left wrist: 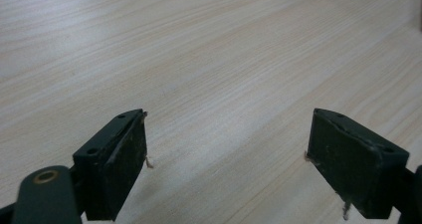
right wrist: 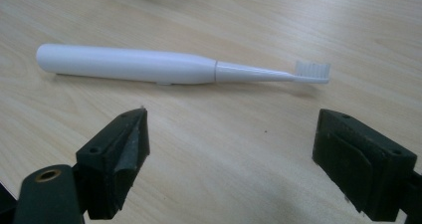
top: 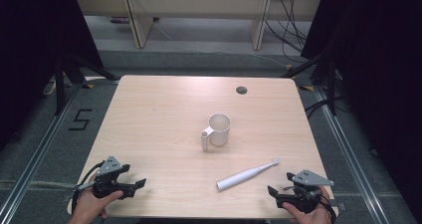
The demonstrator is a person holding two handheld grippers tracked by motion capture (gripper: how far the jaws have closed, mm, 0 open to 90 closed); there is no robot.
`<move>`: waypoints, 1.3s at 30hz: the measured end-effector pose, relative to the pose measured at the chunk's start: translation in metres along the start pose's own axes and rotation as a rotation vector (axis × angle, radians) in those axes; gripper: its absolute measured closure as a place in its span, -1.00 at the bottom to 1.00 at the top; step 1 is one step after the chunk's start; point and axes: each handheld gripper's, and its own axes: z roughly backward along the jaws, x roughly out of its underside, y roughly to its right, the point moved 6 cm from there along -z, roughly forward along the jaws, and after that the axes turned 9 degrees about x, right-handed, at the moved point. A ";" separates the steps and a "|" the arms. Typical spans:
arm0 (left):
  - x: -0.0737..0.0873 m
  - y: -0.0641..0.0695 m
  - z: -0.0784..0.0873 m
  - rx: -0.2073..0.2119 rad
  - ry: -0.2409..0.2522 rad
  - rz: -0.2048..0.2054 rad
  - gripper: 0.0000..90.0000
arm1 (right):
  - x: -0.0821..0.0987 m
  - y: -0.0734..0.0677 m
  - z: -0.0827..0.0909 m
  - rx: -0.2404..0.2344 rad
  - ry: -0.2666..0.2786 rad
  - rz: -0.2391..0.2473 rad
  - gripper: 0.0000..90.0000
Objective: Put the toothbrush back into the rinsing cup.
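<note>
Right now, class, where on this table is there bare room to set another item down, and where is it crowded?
The table is bare across its left half, between the left gripper and the far edge, and along the far strip beyond the cup, near the round hole. It is crowded right of centre, where the toothbrush lies between the cup and the open right gripper.

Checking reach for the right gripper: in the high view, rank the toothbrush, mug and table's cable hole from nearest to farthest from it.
From the right gripper:
1. Toothbrush, lying just to its left, near the front edge.
2. Mug, upright mid-table, farther back and left.
3. Cable hole, near the table's far edge.
</note>
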 end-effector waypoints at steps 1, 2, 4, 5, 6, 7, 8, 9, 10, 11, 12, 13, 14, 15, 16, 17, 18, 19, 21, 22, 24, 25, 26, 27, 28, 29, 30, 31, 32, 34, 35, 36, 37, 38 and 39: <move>0.000 0.000 0.000 0.000 0.003 0.003 -0.66 | 0.000 0.001 0.001 0.011 0.000 0.008 -0.65; 0.000 0.000 0.000 0.000 0.002 0.002 -0.66 | -0.001 0.001 0.001 0.013 0.004 0.011 -0.65; 0.000 0.000 0.000 0.000 0.004 0.002 -0.66 | -0.002 0.001 0.001 0.012 0.006 0.015 -0.65; 0.000 0.000 -0.001 -0.003 0.014 0.003 -0.66 | -0.001 -0.003 0.002 -0.004 -0.004 -0.019 -0.64; 0.000 0.000 0.000 0.000 0.003 0.003 -0.66 | -0.003 0.000 0.001 0.005 0.010 0.013 -0.64; 0.000 0.000 -0.001 -0.001 0.003 0.003 -0.66 | -0.003 0.000 0.002 0.005 0.013 0.013 -0.63; 0.000 0.000 -0.001 -0.001 0.002 0.003 -0.66 | -0.003 0.000 0.001 0.007 0.017 0.017 -0.63; 0.000 0.000 -0.001 -0.001 0.002 0.003 -0.66 | -0.004 -0.001 0.002 0.006 0.014 0.013 -0.62; 0.000 0.000 -0.001 -0.001 0.001 0.002 -0.66 | -0.004 -0.001 0.002 0.004 0.016 0.009 -0.62; 0.000 0.000 0.000 -0.002 -0.001 0.000 -0.66 | -0.004 -0.001 0.002 0.004 0.017 0.009 -0.62; 0.000 0.000 -0.001 -0.002 -0.001 0.001 -0.66 | -0.004 -0.002 0.001 0.006 0.017 0.008 -0.62; 0.000 0.000 -0.001 -0.002 -0.001 0.001 -0.66 | -0.005 -0.002 0.001 0.004 0.017 0.010 -0.62; 0.000 0.000 -0.001 -0.003 -0.001 0.000 -0.66 | -0.005 -0.002 0.001 0.010 0.020 0.013 -0.62; 0.000 0.000 -0.001 -0.003 -0.001 0.000 -0.66 | -0.005 -0.003 0.001 -0.001 0.016 0.010 -0.62; 0.000 0.000 -0.001 -0.003 0.000 0.001 -0.66 | -0.006 -0.004 0.001 0.000 0.018 0.012 -0.62; 0.000 0.000 -0.001 -0.004 0.001 0.002 -0.66 | -0.006 -0.004 0.001 0.003 0.017 0.013 -0.62; 0.000 -0.001 -0.001 -0.002 0.003 0.001 -0.66 | -0.007 -0.006 0.001 -0.008 0.018 0.006 -0.62; 0.000 0.000 -0.001 -0.002 0.011 0.005 -0.66 | -0.008 -0.006 0.000 -0.005 0.021 0.006 -0.63; 0.000 0.000 -0.001 -0.002 0.011 0.004 -0.66 | -0.009 -0.008 0.000 -0.014 0.025 0.006 -0.64; 0.000 0.000 -0.001 -0.002 0.012 0.005 -0.66 | -0.010 -0.009 0.000 -0.004 0.025 0.007 -0.64; 0.000 0.000 -0.001 -0.002 0.011 0.004 -0.66 | -0.012 -0.010 -0.001 -0.006 0.030 0.008 -0.64; 0.000 -0.001 -0.001 -0.002 0.011 0.004 -0.66 | -0.013 -0.011 -0.002 -0.007 0.036 0.008 -0.64; 0.000 0.000 -0.001 -0.002 0.011 0.005 -0.66 | -0.014 -0.012 -0.002 -0.015 0.037 0.006 -0.64; 0.000 -0.001 -0.001 -0.003 0.011 0.005 -0.66 | -0.014 -0.013 -0.002 -0.018 0.034 0.005 -0.63; 0.000 -0.001 -0.001 -0.003 0.011 0.004 -0.66 | -0.016 -0.014 -0.002 -0.021 0.039 0.012 -0.55; 0.000 -0.001 -0.001 -0.003 0.012 0.005 -0.66 | -0.017 -0.015 -0.002 -0.022 0.048 0.020 -0.45; 0.000 -0.001 -0.001 -0.003 0.011 0.004 -0.66 | -0.018 -0.017 -0.002 -0.039 0.054 0.014 -0.37; 0.002 -0.003 0.001 -0.007 -0.021 -0.021 -0.66 | -0.019 -0.018 -0.002 -0.041 0.059 0.018 -0.30; 0.002 -0.003 0.001 -0.004 -0.021 -0.021 -0.66 | -0.020 -0.019 0.000 -0.039 0.046 0.005 -0.18; 0.001 -0.001 -0.002 -0.009 0.014 0.004 -0.66 | -0.024 -0.019 0.000 -0.037 0.063 0.033 -0.07; 0.001 -0.001 -0.002 -0.009 0.014 0.004 -0.66 | -0.024 -0.022 0.000 -0.047 0.059 0.005 -0.02; 0.001 0.000 -0.002 -0.010 0.013 0.007 -0.66 | -0.026 -0.021 -0.001 -0.041 0.068 0.030 0.03; 0.001 0.000 -0.001 -0.010 0.010 0.008 -0.66 | -0.026 -0.022 -0.003 -0.057 0.063 0.031 0.05; 0.001 0.000 -0.002 -0.010 0.012 0.008 -0.66 | -0.026 -0.023 -0.004 -0.046 0.060 0.024 0.08; 0.001 0.000 -0.002 -0.010 0.012 0.008 -0.66 | -0.027 -0.024 -0.004 -0.058 0.057 0.017 0.09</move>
